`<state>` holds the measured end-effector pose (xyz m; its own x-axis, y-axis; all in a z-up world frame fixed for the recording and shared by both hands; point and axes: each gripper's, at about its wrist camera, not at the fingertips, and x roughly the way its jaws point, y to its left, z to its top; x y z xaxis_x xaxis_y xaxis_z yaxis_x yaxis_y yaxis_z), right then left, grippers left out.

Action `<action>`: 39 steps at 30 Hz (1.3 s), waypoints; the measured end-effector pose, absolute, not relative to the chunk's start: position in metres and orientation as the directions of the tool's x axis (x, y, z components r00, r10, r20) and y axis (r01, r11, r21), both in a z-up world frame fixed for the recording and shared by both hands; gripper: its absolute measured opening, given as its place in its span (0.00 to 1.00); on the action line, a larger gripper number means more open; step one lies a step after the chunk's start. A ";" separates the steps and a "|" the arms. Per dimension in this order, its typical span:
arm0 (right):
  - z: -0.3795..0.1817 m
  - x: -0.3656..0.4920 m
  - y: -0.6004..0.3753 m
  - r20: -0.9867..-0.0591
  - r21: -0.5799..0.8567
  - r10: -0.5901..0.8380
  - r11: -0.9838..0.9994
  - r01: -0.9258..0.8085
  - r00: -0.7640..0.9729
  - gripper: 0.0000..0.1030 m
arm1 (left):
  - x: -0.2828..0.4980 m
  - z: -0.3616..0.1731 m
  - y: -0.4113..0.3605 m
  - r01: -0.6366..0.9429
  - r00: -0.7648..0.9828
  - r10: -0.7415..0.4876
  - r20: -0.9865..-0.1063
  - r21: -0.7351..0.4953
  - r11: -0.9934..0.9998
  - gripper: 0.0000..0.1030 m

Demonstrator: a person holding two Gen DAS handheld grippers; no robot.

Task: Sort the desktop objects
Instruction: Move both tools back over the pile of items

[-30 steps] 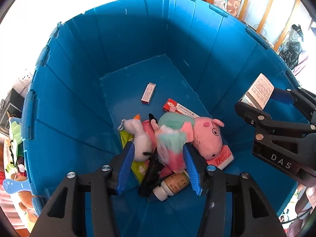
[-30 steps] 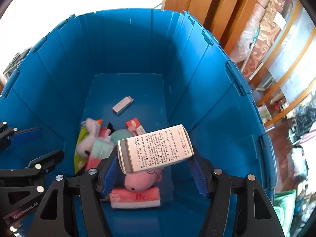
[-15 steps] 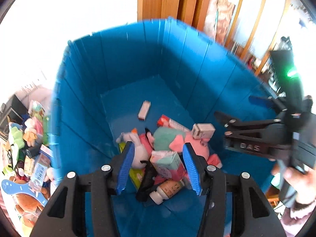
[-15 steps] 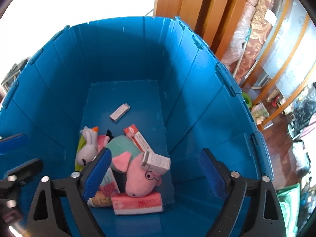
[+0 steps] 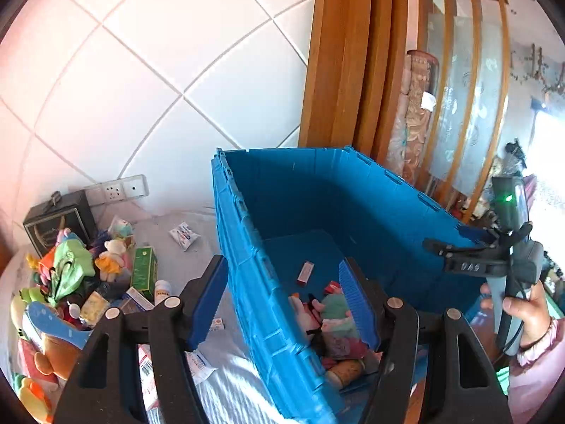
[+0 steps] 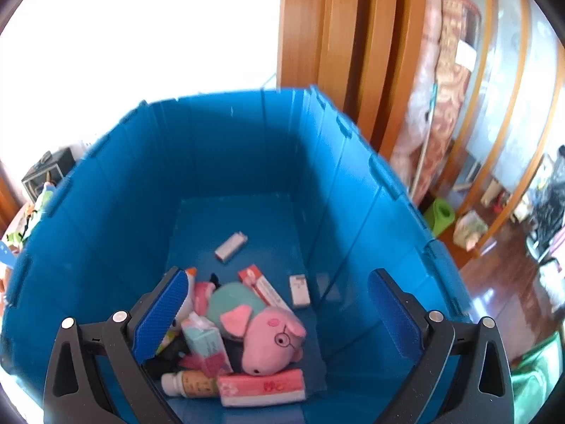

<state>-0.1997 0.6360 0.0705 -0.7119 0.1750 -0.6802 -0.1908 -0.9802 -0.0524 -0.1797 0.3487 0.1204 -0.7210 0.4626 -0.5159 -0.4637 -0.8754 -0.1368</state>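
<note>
White cloth under toy pile — tiled wall behind.

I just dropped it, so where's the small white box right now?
In the right wrist view, the small white box lies on the floor of the blue crate, right of the red-and-white carton and above the pink pig plush.

Inside the blue crate, we see the pink pig plush covering most of the toys under it, and the brown bottle shows only its neck end. In the left wrist view the crate's near wall hides part of that heap, while print on the boxes beside the toy pile is too small for us to read.
</note>
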 end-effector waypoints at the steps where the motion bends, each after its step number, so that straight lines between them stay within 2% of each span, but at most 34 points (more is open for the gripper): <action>1: 0.077 -0.193 0.630 -0.656 -0.045 0.168 -0.982 -0.185 -0.736 1.00 | -0.180 0.115 0.337 -0.472 -0.708 0.478 -0.520 -0.154 -0.868 0.63; 8: 0.125 -0.150 0.560 -0.439 0.033 0.053 -0.997 -0.075 -0.897 1.00 | -0.175 0.080 0.255 -0.348 -0.746 0.386 -0.544 -0.176 -0.921 0.63; 10: 0.132 -0.147 0.539 -0.406 0.062 -0.006 -0.998 -0.021 -0.914 1.00 | -0.169 0.072 0.226 -0.300 -0.762 0.342 -0.551 -0.168 -0.939 0.63; 13: 0.136 -0.152 0.507 -0.394 0.112 -0.093 -0.992 0.053 -0.914 1.00 | -0.157 0.062 0.181 -0.174 -0.811 0.197 -0.551 -0.094 -0.980 0.63; 17: 0.131 -0.164 0.451 -0.408 0.119 -0.184 -0.982 0.147 -0.894 1.00 | -0.143 0.039 0.109 0.000 -0.828 0.015 -0.561 -0.026 -1.000 0.63; 22: 0.117 -0.176 0.365 -0.439 0.099 -0.291 -0.956 0.276 -0.850 1.00 | -0.137 0.004 0.012 0.167 -0.771 -0.106 -0.628 -0.039 -0.985 0.63; 26: 0.092 -0.187 0.296 -0.505 0.104 -0.338 -0.937 0.333 -0.794 1.00 | -0.148 -0.037 -0.048 0.195 -0.689 -0.132 -0.712 -0.007 -0.981 0.63; 32: 0.034 -0.190 0.194 -0.627 0.135 -0.330 -0.938 0.319 -0.705 1.00 | -0.166 -0.110 -0.117 0.111 -0.534 -0.054 -0.844 -0.006 -0.994 0.63; 33: 0.023 -0.192 0.175 -0.649 0.147 -0.324 -0.941 0.305 -0.689 1.00 | -0.164 -0.117 -0.128 0.097 -0.520 -0.051 -0.853 0.000 -0.995 0.65; 35: 0.003 -0.192 0.144 -0.685 0.172 -0.324 -0.942 0.287 -0.653 1.00 | -0.158 -0.118 -0.154 0.046 -0.529 0.029 -0.848 -0.062 -0.997 0.68; 39: -0.036 -0.185 0.086 -0.744 0.196 -0.316 -0.946 0.260 -0.589 1.00 | -0.134 -0.091 -0.206 0.047 -0.589 -0.017 -0.808 -0.013 -0.999 0.78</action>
